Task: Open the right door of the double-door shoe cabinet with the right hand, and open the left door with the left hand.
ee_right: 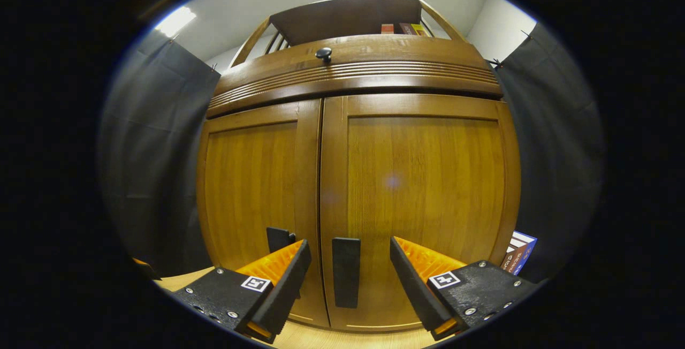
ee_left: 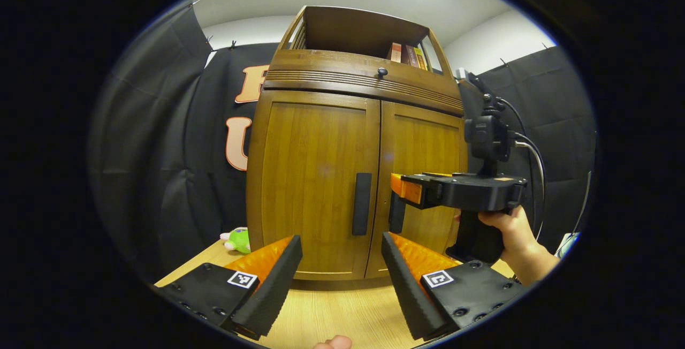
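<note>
Black curtains flank the closed shoe cabinet (ee_right: 353, 188). Nearer it, the right gripper (ee_right: 347, 279) holds its jaws spread either side of the right door's upright handle (ee_right: 345, 272), while the left gripper (ee_left: 341, 279) waits back, also spread.

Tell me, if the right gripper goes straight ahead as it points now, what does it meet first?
Most likely the right door's black handle, which stands between the open fingers of the right gripper in the right gripper view. The right door lies just behind it; the remaining gap is hard to judge.
</note>
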A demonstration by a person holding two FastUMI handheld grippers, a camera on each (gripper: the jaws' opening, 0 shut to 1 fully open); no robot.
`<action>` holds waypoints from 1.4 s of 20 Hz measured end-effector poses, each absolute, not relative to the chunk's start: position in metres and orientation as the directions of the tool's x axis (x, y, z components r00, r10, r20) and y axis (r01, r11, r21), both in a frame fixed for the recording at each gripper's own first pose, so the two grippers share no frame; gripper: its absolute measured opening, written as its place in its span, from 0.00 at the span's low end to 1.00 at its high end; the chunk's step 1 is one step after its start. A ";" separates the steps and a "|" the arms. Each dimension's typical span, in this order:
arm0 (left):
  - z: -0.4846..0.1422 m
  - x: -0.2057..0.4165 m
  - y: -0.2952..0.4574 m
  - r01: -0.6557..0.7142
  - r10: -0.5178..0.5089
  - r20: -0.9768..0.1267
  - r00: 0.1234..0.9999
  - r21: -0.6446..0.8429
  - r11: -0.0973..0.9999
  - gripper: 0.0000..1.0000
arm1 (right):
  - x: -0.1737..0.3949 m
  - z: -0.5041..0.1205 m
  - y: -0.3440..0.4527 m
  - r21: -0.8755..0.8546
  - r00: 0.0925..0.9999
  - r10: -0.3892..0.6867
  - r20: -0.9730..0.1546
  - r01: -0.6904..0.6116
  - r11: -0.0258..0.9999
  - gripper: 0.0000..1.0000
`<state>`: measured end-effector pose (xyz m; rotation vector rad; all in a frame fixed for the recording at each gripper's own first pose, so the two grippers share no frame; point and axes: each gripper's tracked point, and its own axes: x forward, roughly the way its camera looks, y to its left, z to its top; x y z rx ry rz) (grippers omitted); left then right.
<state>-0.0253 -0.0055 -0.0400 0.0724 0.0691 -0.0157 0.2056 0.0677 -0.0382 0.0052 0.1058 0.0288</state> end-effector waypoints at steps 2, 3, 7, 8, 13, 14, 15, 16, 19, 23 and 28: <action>-0.039 -0.027 -0.003 0.016 -0.012 -0.061 0.998 0.066 0.998 0.96 | 0.219 -0.044 0.069 0.005 0.993 0.013 -0.115 -0.012 1.000 0.92; -0.043 -0.028 -0.005 0.024 -0.021 -0.060 0.998 0.056 0.998 0.96 | 0.223 -0.048 0.067 -0.016 0.992 -0.005 -0.125 0.003 1.000 1.00; -0.054 -0.035 -0.005 0.055 -0.051 -0.085 0.995 0.044 0.998 0.96 | 0.236 -0.063 0.061 -0.030 0.989 -0.044 -0.143 0.040 0.999 1.00; -0.053 -0.035 -0.004 0.057 -0.054 -0.079 0.995 0.040 0.998 0.96 | 0.238 -0.065 0.061 -0.026 0.988 -0.040 -0.146 0.037 0.999 0.89; -0.053 -0.033 0.005 0.046 -0.044 -0.069 0.997 0.038 0.998 0.96 | 0.241 -0.065 0.065 -0.055 0.990 -0.057 -0.129 0.050 0.997 0.79; -0.053 -0.034 0.006 0.041 -0.038 -0.069 0.997 0.037 0.998 0.96 | 0.243 -0.067 0.067 -0.046 0.989 -0.052 -0.136 0.047 0.998 0.87; -0.054 -0.033 0.005 0.045 -0.042 -0.069 0.997 0.035 0.998 0.96 | 0.244 -0.069 0.068 -0.032 0.988 -0.046 -0.145 0.042 0.999 0.77; -0.055 -0.033 0.004 0.048 -0.045 -0.068 0.997 0.035 0.998 0.93 | 0.244 -0.073 0.069 -0.024 0.986 -0.039 -0.160 0.035 0.999 0.54; -0.058 -0.034 0.003 0.042 -0.039 -0.086 0.996 0.042 0.998 1.00 | 0.243 -0.074 0.074 -0.023 0.984 -0.025 -0.176 0.021 1.000 0.36; -0.052 -0.036 0.000 0.029 -0.025 -0.060 0.998 0.062 0.998 0.96 | 0.243 -0.077 0.072 -0.041 0.985 0.023 -0.172 -0.030 0.999 0.35; -0.058 -0.037 -0.004 0.038 -0.035 -0.075 0.997 0.048 0.998 0.96 | 0.236 -0.076 0.072 -0.066 0.988 0.039 -0.148 -0.049 0.997 0.30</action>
